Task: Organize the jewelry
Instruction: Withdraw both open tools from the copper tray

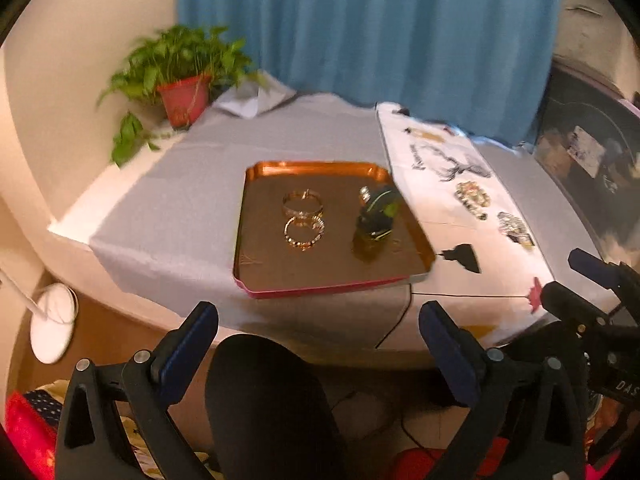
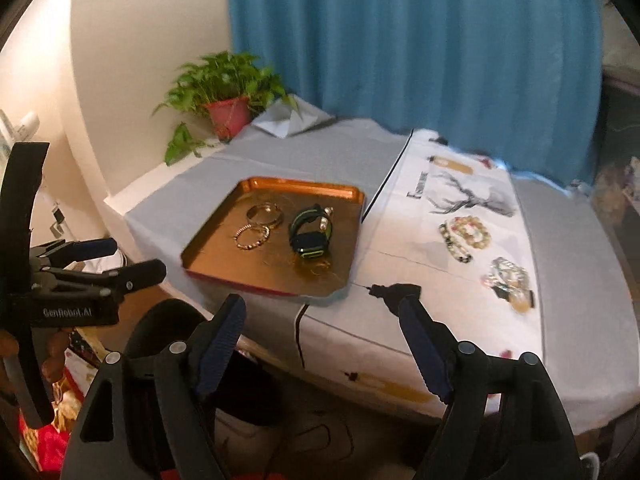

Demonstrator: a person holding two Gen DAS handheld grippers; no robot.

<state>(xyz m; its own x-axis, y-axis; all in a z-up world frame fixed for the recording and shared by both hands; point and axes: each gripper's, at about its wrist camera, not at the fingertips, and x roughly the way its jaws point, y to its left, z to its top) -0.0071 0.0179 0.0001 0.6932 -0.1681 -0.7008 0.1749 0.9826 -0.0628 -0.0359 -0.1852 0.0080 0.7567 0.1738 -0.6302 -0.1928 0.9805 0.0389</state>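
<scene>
Seemingly between picks, the left gripper [image 1: 318, 332] hangs spread and empty; the copper tray [image 1: 256, 240] with two bangles [image 1: 303, 220] and a watch [image 1: 374, 220] lies well ahead of its jaws. From the right wrist, the right gripper [image 2: 322, 324] is likewise released, with beaded bracelets [image 2: 466, 234] ahead and right. Best to approach one bracelet squarely and low.

The left tongs [image 1: 319, 344] stand wide apart with nothing between them, tilted downward. The right tongs [image 2: 322, 338] also gape, nothing between them, tilted downward just beside the left ones.
</scene>
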